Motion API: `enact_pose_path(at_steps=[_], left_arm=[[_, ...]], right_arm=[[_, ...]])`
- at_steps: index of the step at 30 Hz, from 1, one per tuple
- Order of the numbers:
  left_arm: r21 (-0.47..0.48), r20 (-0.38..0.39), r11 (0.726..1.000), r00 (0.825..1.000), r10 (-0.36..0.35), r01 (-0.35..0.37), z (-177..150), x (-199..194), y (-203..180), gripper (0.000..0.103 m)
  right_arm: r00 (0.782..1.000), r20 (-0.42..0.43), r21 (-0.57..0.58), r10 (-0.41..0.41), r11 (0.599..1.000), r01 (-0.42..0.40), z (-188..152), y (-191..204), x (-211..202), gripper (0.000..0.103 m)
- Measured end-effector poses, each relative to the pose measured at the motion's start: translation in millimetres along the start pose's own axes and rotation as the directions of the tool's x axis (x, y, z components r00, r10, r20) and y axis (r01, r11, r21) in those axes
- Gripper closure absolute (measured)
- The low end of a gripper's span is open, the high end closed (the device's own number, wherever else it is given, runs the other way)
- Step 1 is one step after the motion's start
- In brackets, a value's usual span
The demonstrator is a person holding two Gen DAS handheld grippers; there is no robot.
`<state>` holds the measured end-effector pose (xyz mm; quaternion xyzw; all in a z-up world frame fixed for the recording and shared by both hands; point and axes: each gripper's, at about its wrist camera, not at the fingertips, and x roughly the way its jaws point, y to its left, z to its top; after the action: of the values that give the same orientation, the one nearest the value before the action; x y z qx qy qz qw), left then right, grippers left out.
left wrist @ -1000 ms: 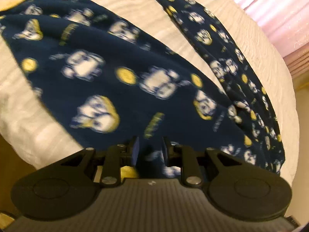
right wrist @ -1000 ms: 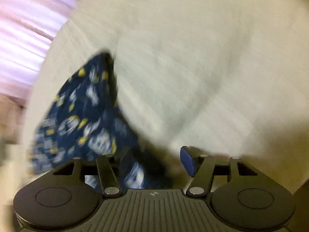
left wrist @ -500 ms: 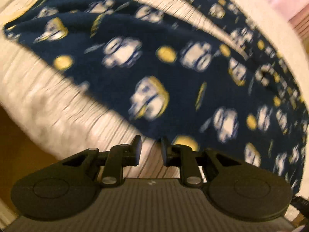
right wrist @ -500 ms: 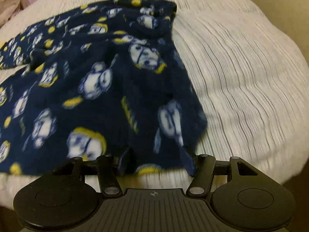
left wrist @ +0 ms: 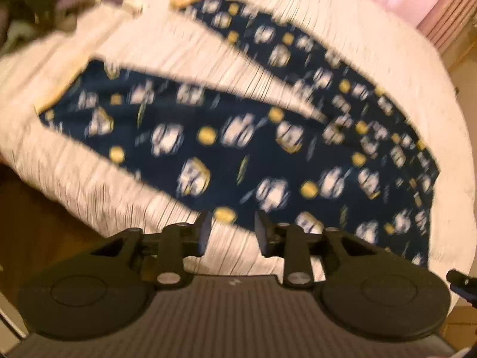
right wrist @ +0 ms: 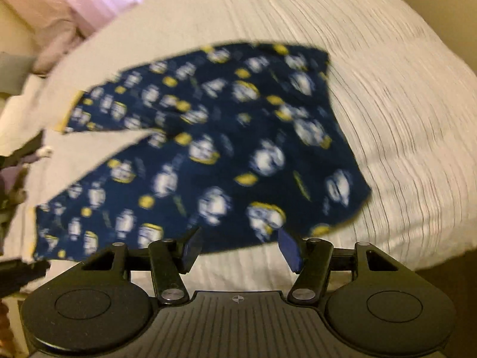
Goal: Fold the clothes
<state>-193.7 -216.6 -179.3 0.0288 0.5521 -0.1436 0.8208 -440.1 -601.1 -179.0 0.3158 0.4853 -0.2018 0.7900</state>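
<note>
- White ribbed bedspread [right wrist: 402,104] carries the navy printed trousers [right wrist: 238,149], frame centre, legs now spread flat, unfolded.
- My left gripper [left wrist: 232,232]: released, jaws opening, empty.
- My right gripper [right wrist: 238,249]: open, empty; folding can begin.

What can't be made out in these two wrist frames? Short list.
- Pajama pants print, left wrist view: motion blur smears the white and yellow figures; no detail readable.
- Same print in the right wrist view: blurred too.
- Clutter beyond the bed, left wrist view, top left corner: dark, blurred, cut by the fisheye edge.
- Dark object at right edge, left wrist view: cut off, unidentifiable.
- Bedspread near edge: hidden behind the right gripper body.
</note>
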Motion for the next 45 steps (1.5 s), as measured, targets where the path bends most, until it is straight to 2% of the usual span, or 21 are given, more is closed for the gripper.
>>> enact_pose_path(at_steps=[4, 8, 12, 20, 29, 35, 45], left_arm=[[0.025, 0.069, 1.000, 0.997, -0.021, 0.020, -4, -35, -32, 0.069], [0.047, 0.080, 0.998, 0.996, -0.043, 0.040, -33, -63, -56, 0.066], [0.067, 0.076, 0.997, 0.996, -0.051, 0.046, -70, -84, -75, 0.064], [0.057, 0.077, 0.998, 0.997, -0.008, 0.003, -135, -114, -74, 0.061], [0.068, 0.076, 0.996, 0.996, 0.048, -0.053, -184, -145, -67, 0.059], [0.067, 0.085, 0.995, 0.994, 0.071, -0.076, -207, -158, -66, 0.058], [0.072, 0.140, 0.994, 0.988, 0.068, -0.078, -217, -181, -72, 0.056]], right_arm=[[0.999, 0.042, -0.081, 0.000, 0.997, 0.004, -3, 16, -39, 0.043], [0.997, 0.064, -0.157, -0.053, 0.986, 0.063, -22, 13, -67, 0.036], [0.995, 0.062, -0.199, -0.082, 0.976, 0.093, -45, 1, -86, 0.036], [0.996, 0.044, -0.272, -0.074, 0.959, 0.083, -87, -12, -105, 0.036], [0.998, 0.019, -0.309, -0.063, 0.949, 0.066, -137, -24, -119, 0.036], [0.997, -0.020, -0.299, -0.072, 0.952, 0.063, -160, -33, -117, 0.036], [0.998, 0.033, -0.313, -0.058, 0.948, 0.066, -163, -33, -136, 0.036]])
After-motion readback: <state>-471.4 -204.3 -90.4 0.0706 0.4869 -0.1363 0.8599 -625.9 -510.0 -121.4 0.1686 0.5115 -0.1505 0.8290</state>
